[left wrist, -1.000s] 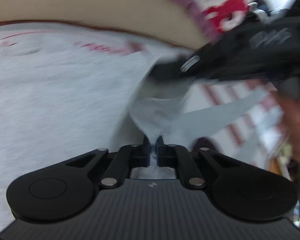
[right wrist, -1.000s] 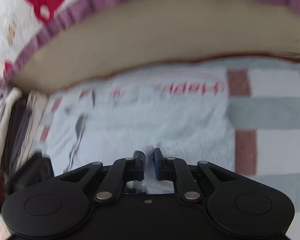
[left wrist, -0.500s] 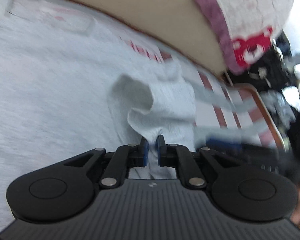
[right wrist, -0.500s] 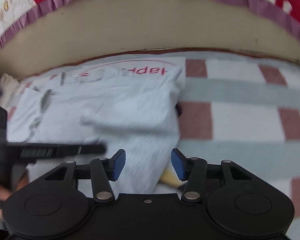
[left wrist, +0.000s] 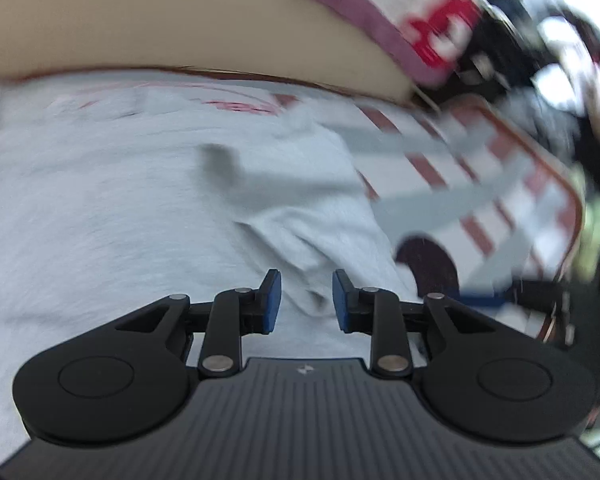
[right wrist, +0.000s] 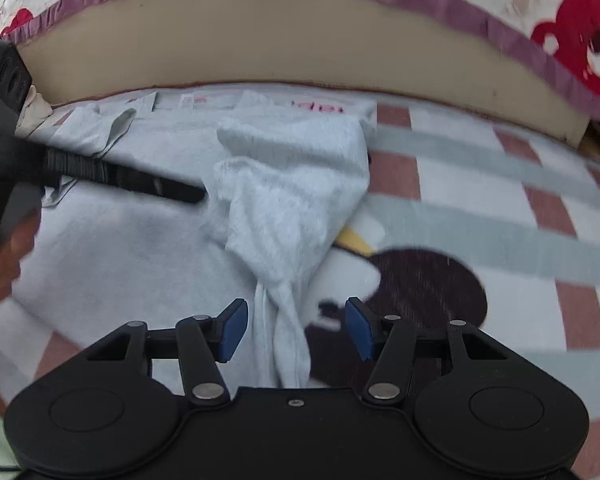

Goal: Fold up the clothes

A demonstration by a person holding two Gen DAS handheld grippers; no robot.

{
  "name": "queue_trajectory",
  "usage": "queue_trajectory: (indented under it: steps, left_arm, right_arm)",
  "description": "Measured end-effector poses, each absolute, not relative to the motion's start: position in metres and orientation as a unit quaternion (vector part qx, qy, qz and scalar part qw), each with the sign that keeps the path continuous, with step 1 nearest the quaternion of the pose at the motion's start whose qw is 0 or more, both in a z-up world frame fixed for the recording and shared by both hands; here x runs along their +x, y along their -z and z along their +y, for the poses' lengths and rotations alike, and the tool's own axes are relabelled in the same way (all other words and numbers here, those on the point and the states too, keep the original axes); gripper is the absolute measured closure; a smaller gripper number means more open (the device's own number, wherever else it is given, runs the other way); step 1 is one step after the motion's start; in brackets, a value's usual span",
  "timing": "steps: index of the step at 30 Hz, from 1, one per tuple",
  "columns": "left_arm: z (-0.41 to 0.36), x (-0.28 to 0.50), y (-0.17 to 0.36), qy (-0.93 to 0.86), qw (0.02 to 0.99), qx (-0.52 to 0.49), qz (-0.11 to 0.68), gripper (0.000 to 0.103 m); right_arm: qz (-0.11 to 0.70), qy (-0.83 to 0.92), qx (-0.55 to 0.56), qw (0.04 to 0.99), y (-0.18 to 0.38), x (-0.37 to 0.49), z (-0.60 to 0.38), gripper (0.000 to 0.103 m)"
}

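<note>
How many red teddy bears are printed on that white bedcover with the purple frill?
2: one whole red teddy bear at the right wrist view's upper right, and part of another at its upper left. More may lie out of view.

Soft fuzzy grey cloth garment

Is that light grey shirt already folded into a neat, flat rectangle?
No: in the right wrist view the grey shirt lies bunched and twisted on the checked blanket.
</note>
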State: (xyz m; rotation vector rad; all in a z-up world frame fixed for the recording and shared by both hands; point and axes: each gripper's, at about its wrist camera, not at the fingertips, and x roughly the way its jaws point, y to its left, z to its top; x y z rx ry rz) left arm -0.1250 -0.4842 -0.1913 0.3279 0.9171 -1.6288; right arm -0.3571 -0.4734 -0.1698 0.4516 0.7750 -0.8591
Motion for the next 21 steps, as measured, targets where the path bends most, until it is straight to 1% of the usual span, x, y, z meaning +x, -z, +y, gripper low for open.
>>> queue_trajectory:
  steps: [2, 3, 4, 5, 6, 8, 11, 14, 16, 17, 19, 21]
  left_arm:
    - [-0.484, -0.141, 0.198, 0.706, 0.58, 0.169, 0.369, 0.066]
    - [-0.485, -0.149, 0.201, 0.708, 0.58, 0.184, 0.357, 0.07]
    - [-0.49, -0.155, 0.203, 0.705, 0.586, 0.2, 0.346, 0.08]
    - [-0.494, -0.161, 0.203, 0.703, 0.59, 0.215, 0.335, 0.102]
    - [-0.492, -0.163, 0.198, 0.709, 0.584, 0.22, 0.329, 0.102]
    - [-0.483, -0.161, 0.179, 0.73, 0.568, 0.19, 0.329, 0.102]
    - [-0.465, -0.149, 0.16, 0.742, 0.54, 0.129, 0.375, 0.102]
    - [-0.464, -0.145, 0.177, 0.705, 0.541, 0.145, 0.434, 0.102]
    - [-0.466, -0.151, 0.19, 0.662, 0.575, 0.216, 0.43, 0.102]
    - [-0.464, -0.151, 0.192, 0.656, 0.579, 0.235, 0.423, 0.102]
    - [-0.46, -0.144, 0.184, 0.667, 0.567, 0.221, 0.429, 0.101]
    - [-0.461, -0.132, 0.17, 0.682, 0.567, 0.187, 0.423, 0.09]
  right_arm:
    - [0.351, 0.409, 0.218, 0.813, 0.173, -0.357, -0.484, 0.053]
    - [0.345, 0.413, 0.226, 0.812, 0.175, -0.358, -0.49, 0.068]
    - [0.341, 0.417, 0.232, 0.81, 0.177, -0.359, -0.496, 0.091]
    - [0.343, 0.425, 0.235, 0.804, 0.179, -0.359, -0.498, 0.093]
    - [0.342, 0.44, 0.226, 0.799, 0.178, -0.362, -0.496, 0.093]
    - [0.335, 0.461, 0.215, 0.793, 0.176, -0.369, -0.49, 0.093]
    - [0.329, 0.48, 0.214, 0.784, 0.178, -0.381, -0.483, 0.093]
    - [0.321, 0.476, 0.231, 0.786, 0.187, -0.386, -0.483, 0.093]
    - [0.299, 0.476, 0.258, 0.786, 0.191, -0.393, -0.486, 0.093]
    - [0.292, 0.478, 0.266, 0.784, 0.192, -0.395, -0.485, 0.093]
    - [0.295, 0.486, 0.256, 0.782, 0.191, -0.396, -0.483, 0.09]
    - [0.314, 0.491, 0.227, 0.78, 0.189, -0.391, -0.48, 0.09]
